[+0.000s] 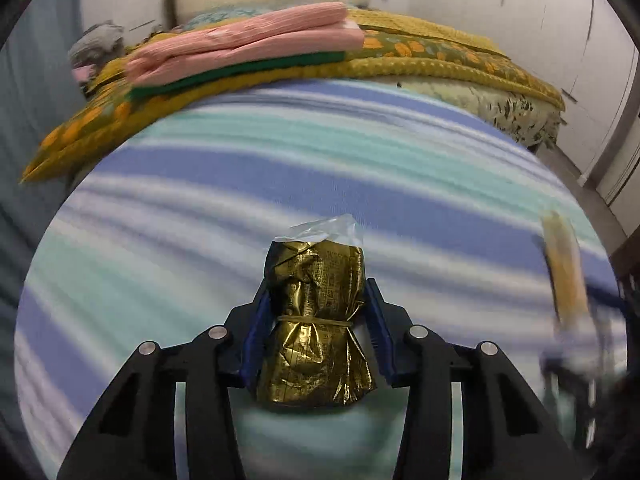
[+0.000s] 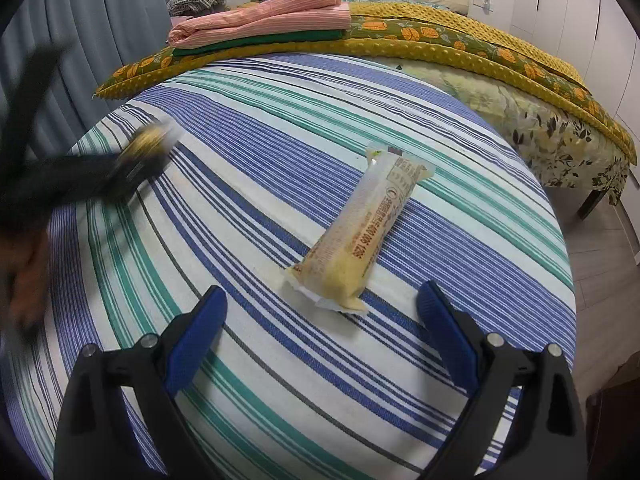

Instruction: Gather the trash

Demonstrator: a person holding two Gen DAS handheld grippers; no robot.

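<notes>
On the round tabletop [image 2: 280, 360] with its blue, green and white striped cloth, the collecting looks partly under way: one piece of trash is already in a grip and a second waits to be picked up. The left tongs [image 1: 316, 312] are closed on a crumpled gold foil wrapper [image 1: 316, 320], which is cinched at its waist by a rubber band and has a scrap of clear plastic poking from its top; the blue pads [image 1: 256, 340] press its two sides. From the right wrist view those left tongs show only as a dark blur at the left edge, well apart from the other item, which suggests they are in motion. The right tongs [image 2: 320, 308] are spread wide and hold nothing. Just ahead of them lies a long yellowish snack wrapper [image 2: 360, 236], flat on the cloth and angled away to the upper right, its crimped near end sitting roughly between the two open tips but not touching either. My reading is that the next move calls for the right tongs to advance and lower so the fingers straddle the wrapper's near end, then close across its narrow width; since it lies slantwise, some twist of the wrist would likely help. No bin shows in either view. Beyond the tabletop stands a bed [image 2: 540, 132] with folded pink cloth [image 2: 264, 20] on it.
</notes>
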